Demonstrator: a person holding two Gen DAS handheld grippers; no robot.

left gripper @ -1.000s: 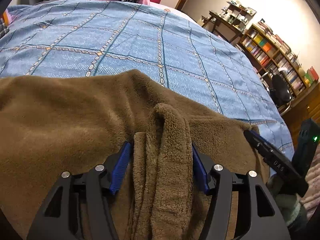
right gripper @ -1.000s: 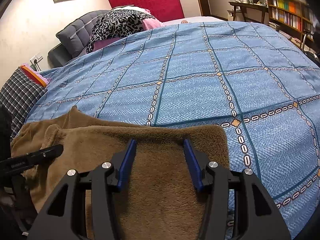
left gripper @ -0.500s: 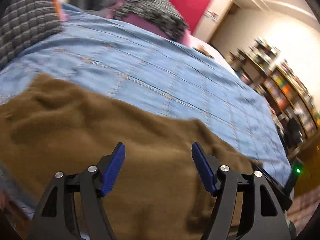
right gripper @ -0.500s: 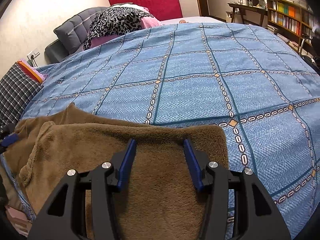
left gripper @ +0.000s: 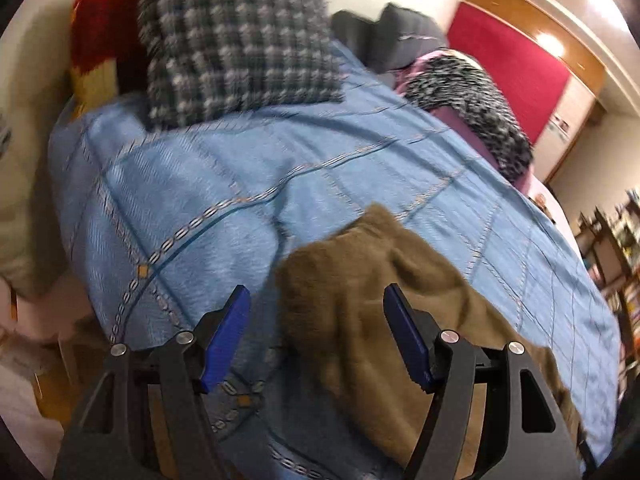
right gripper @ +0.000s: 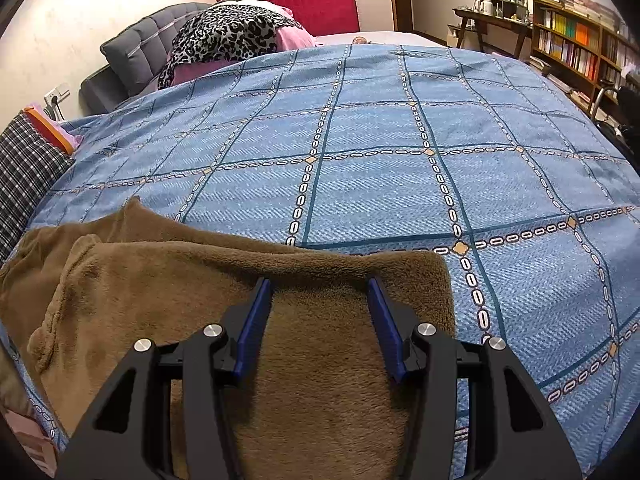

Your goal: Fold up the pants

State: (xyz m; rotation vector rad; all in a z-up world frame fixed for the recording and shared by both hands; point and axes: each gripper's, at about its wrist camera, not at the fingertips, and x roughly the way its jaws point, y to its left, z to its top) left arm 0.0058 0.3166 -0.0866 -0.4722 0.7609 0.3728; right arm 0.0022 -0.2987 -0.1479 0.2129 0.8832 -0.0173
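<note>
Apparently brown pants (right gripper: 168,304) lengthwise along the bedspread's (right gripper: 400,184) near edge.

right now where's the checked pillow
The checked pillow lies at the top left of the left wrist view, on the far corner of the blue bedspread; the right wrist view shows it at the left edge, beyond the brown pants.

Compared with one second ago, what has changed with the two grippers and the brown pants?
The left gripper let go of the bunched fold of the brown pants; its jaws have opened, and it swung left to the pants' edge. The right gripper and the blue bedspread stayed as they were.
</note>
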